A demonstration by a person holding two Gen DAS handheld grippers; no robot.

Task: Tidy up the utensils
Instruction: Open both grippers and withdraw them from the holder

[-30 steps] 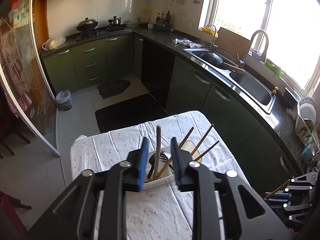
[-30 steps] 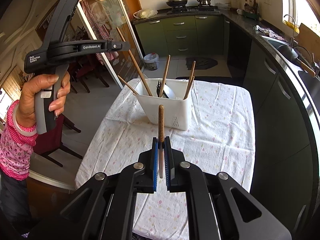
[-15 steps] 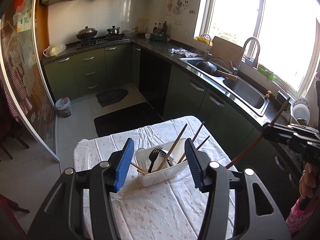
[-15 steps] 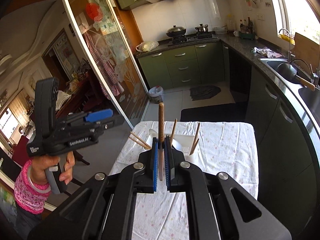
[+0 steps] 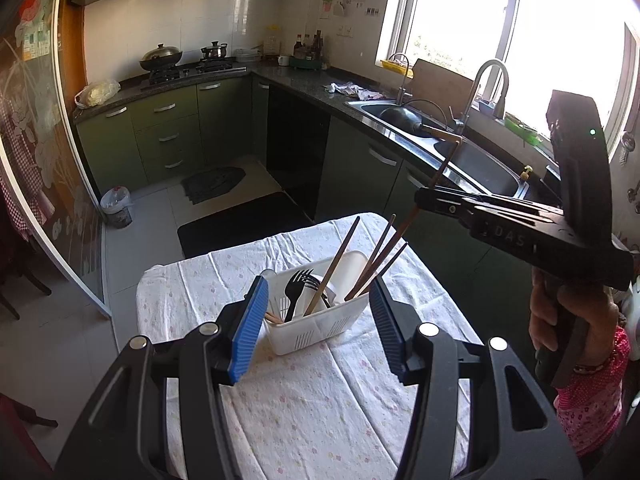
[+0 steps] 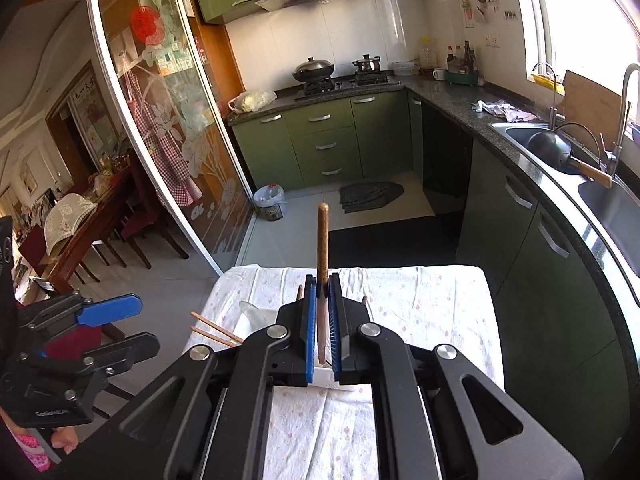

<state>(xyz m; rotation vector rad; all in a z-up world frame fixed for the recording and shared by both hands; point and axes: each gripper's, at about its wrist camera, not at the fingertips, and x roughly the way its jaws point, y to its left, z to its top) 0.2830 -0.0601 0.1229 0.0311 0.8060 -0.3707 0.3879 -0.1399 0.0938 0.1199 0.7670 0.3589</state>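
A white slotted utensil holder [image 5: 320, 322] stands on the cloth-covered table [image 5: 304, 408]. It holds several wooden chopsticks [image 5: 334, 266] and black plastic forks [image 5: 295, 287]. My left gripper [image 5: 316, 320] is open and empty, raised above the near side of the holder. My right gripper [image 6: 322, 312] is shut on a brown wooden stick [image 6: 322, 244], held upright above the holder [image 6: 248, 314], which it mostly hides. In the left wrist view the right gripper [image 5: 420, 200] is up at the right with the stick [image 5: 442, 168].
Green kitchen cabinets [image 5: 360, 168] and a counter with a sink [image 5: 472, 160] run along the right. A stove with pots [image 6: 336, 72] is at the back. A glass sliding door [image 6: 168, 128] and a dining table with chairs [image 6: 92, 216] are on the left.
My left gripper has opened wide and pulled back from the holder. My right gripper has lifted the wooden stick up and moved over the holder.
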